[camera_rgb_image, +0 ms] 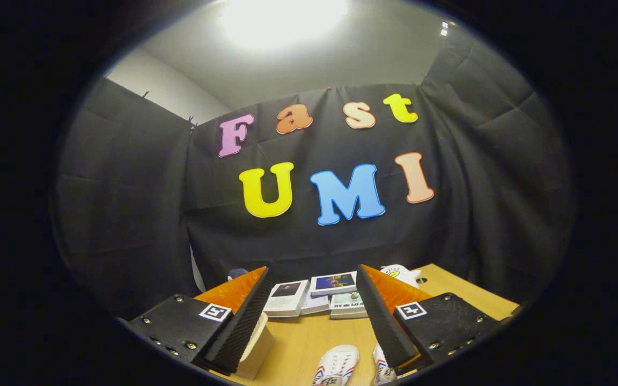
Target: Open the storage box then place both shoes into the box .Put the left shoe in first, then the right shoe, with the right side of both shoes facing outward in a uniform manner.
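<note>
With its jaws spread wide and gripping nothing, the gripper [314,316] hangs tilted upward over a wooden surface [309,335]. Between the jaws, low and near, lie two white shoes [338,364] with red and blue stripes, side by side, the right-hand one [381,370] partly hidden by the right jaw. A pale wooden box [258,346] sits just under the left jaw, touching the surface. Beyond the jaws, a few books [314,295] lie flat in a loose row, and a white soft toy [400,273] peeks over the right jaw at the surface's far edge.
</note>
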Demonstrator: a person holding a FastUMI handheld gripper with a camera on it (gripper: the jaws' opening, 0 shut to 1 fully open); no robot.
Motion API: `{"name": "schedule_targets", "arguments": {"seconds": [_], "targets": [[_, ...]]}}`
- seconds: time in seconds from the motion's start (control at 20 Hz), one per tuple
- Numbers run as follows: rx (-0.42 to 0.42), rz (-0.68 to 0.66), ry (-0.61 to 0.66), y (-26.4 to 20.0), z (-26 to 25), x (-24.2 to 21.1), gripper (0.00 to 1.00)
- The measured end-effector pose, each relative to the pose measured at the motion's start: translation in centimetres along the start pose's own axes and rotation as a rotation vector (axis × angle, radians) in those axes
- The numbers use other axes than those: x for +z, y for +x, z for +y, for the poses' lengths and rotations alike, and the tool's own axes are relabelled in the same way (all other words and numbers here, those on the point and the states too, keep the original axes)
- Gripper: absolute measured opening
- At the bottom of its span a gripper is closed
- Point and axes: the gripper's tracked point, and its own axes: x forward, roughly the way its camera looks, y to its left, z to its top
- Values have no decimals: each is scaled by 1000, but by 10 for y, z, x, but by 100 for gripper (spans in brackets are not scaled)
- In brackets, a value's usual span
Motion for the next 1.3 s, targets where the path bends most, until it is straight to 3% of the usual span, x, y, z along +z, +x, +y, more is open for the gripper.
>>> {"name": "schedule_targets", "arguments": {"seconds": [0.85, 1.3], "targets": [[183, 382, 511, 9, 61, -121, 97], [197, 576, 796, 5, 86, -178, 97]]}}
